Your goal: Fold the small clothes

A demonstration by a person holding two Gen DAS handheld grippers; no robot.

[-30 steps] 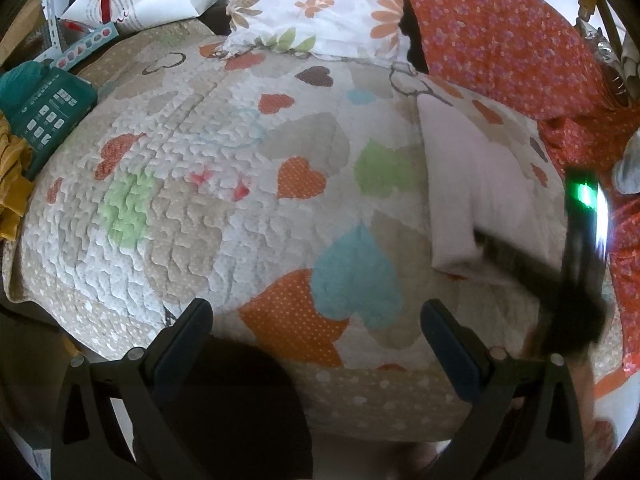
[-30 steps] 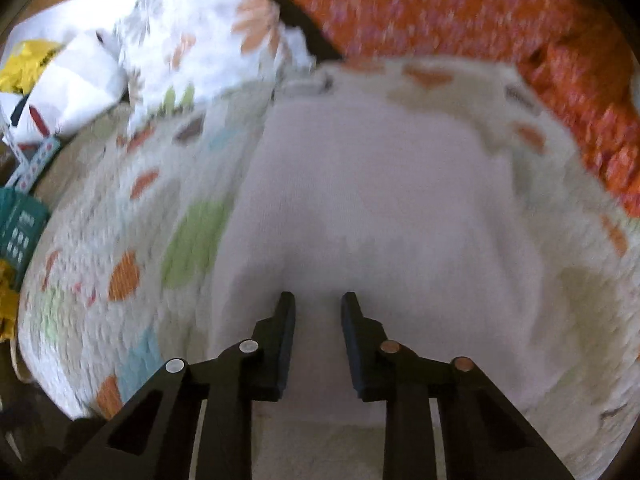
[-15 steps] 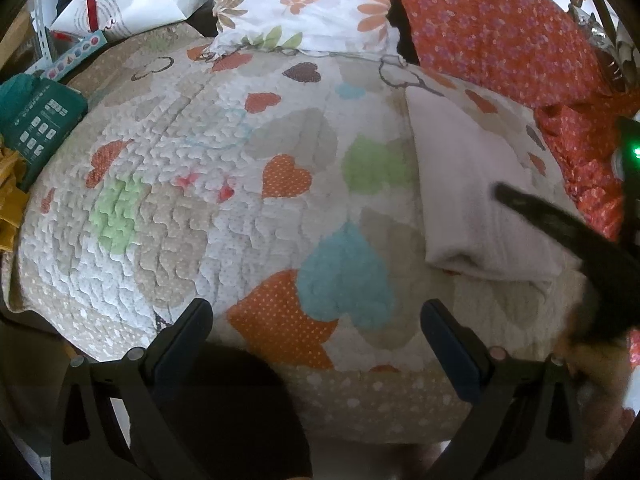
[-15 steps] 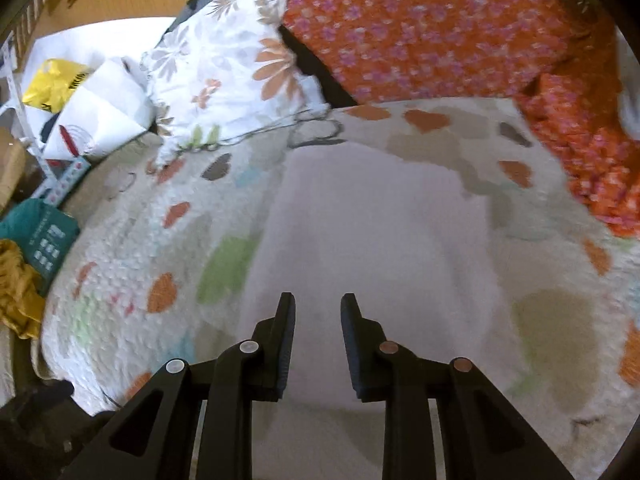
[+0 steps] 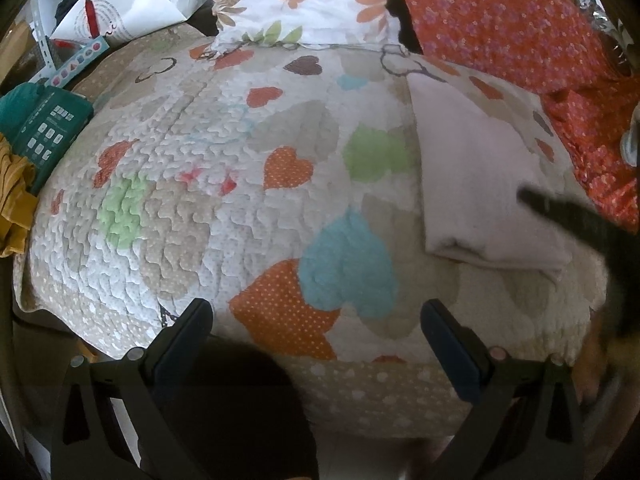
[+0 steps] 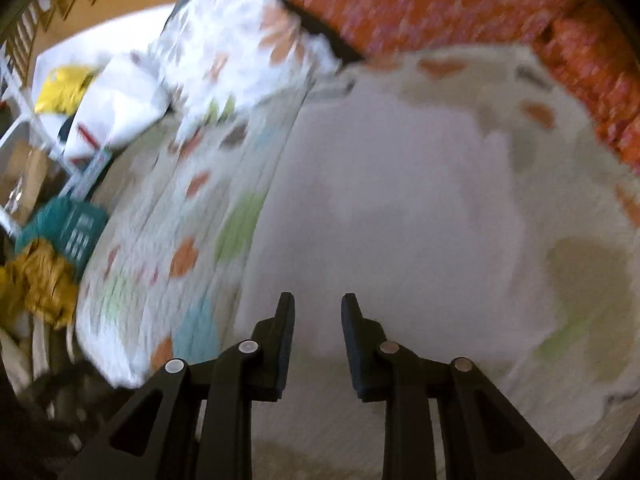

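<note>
While the pale garment (image 5: 476, 184) lies folded flat on the heart-print quilt (image 5: 224, 184), both grippers hold nothing.

Judging by its neat rectangle, this piece looks finished; it sits right of the quilt's green heart. The left gripper (image 5: 316, 344) stands wide apart off the quilt's near edge; the right gripper (image 6: 318, 336) hovers above the garment, jaws narrowly parted.

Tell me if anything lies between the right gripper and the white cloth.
Nothing visible does. The right gripper points at the white cloth, with only the cloth itself and bare quilt ahead of its fingers.
</note>
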